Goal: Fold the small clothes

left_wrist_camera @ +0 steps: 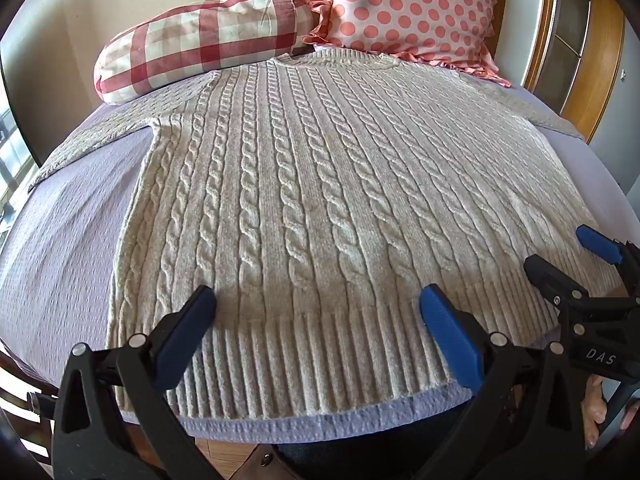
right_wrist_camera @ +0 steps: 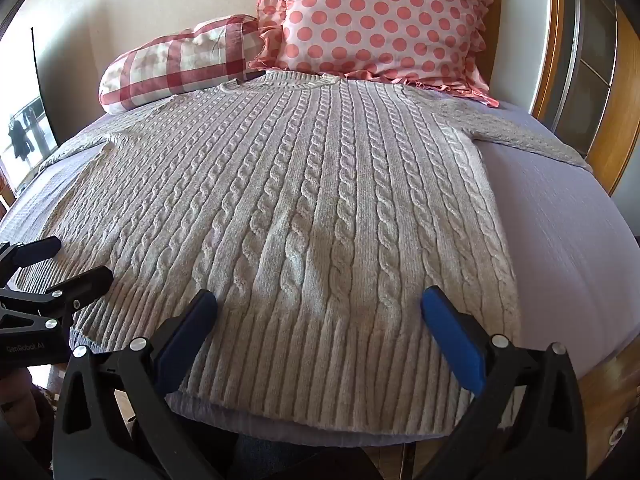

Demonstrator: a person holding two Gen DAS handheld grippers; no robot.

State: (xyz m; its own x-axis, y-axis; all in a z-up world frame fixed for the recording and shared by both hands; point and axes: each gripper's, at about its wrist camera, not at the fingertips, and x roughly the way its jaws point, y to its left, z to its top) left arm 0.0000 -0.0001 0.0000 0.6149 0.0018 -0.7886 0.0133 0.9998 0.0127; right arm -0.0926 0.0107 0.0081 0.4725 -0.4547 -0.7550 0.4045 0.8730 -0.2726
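Observation:
A cream cable-knit sweater (left_wrist_camera: pixel 304 184) lies flat, spread out on a lilac bedspread (left_wrist_camera: pixel 68 240), its ribbed hem toward me and its neck by the pillows. It also shows in the right wrist view (right_wrist_camera: pixel 304 208). Both sleeves stretch out sideways. My left gripper (left_wrist_camera: pixel 318 300) is open and empty, hovering over the left part of the hem. My right gripper (right_wrist_camera: pixel 320 300) is open and empty, over the right part of the hem. The right gripper also shows in the left wrist view (left_wrist_camera: pixel 560 252). The left gripper shows in the right wrist view (right_wrist_camera: pixel 76 260).
A red-checked bolster pillow (left_wrist_camera: pixel 200 40) and a pink polka-dot pillow (left_wrist_camera: pixel 408 12) lean against the wall at the head of the bed. A wooden door frame (left_wrist_camera: pixel 600 60) stands at the right. The bed's front edge (left_wrist_camera: pixel 320 424) is close below the hem.

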